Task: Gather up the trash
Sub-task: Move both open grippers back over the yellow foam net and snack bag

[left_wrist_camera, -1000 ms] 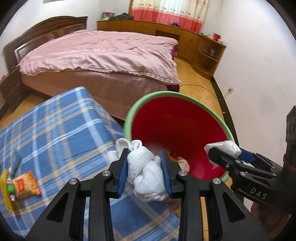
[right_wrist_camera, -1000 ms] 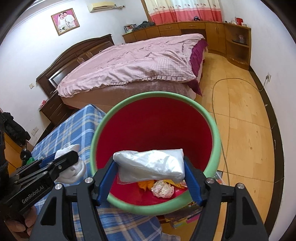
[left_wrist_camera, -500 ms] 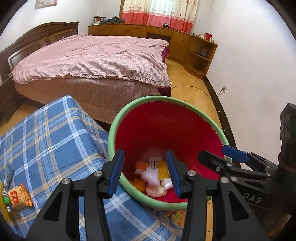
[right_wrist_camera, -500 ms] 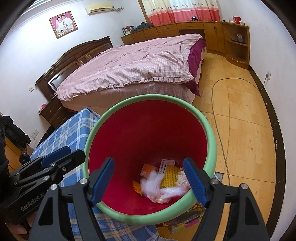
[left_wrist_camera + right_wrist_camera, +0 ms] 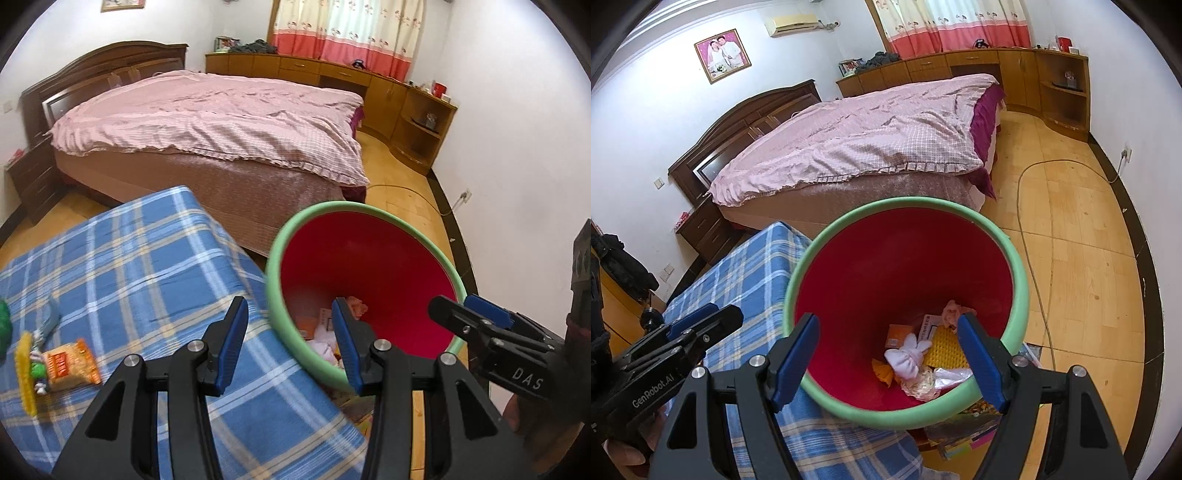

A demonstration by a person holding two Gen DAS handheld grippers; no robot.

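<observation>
So, going L to R in the left wrist view: at lower left we see a yellow-and-orange snack packet [image 5: 70, 363] lying on the blue plaid worktop [image 5: 122, 266], w/ a yellow strip of wrapper [image 5: 25, 373] just beside it & a bit of green at the frame edge. Bottom centre, our left hand-held gripper [image 5: 288, 345] has its jaws spread, nothing between the pads; its jaws have just been opening. One finger sits over the cloth, the other over the rim of the red bin [image 5: 369, 273] w/ green lip, centre right. Far right, the other gripper pokes in by the bin rim.

Right wrist view, L to R: the left unit shows at lower left over the plaid cloth. Centre, the bin's mouth fills the frame; at its bottom lies the trash – a white crumpled tissue [image 5: 908, 354], a yellow mesh piece [image 5: 947, 345], orange wrapper [image 5: 882, 371], clear plastic. Our right hand-held gripper [image 5: 888, 363] is spread wide & empty above the bin, having just been opening. Pink bed [image 5: 857, 147] behind, wood floor at right.
</observation>
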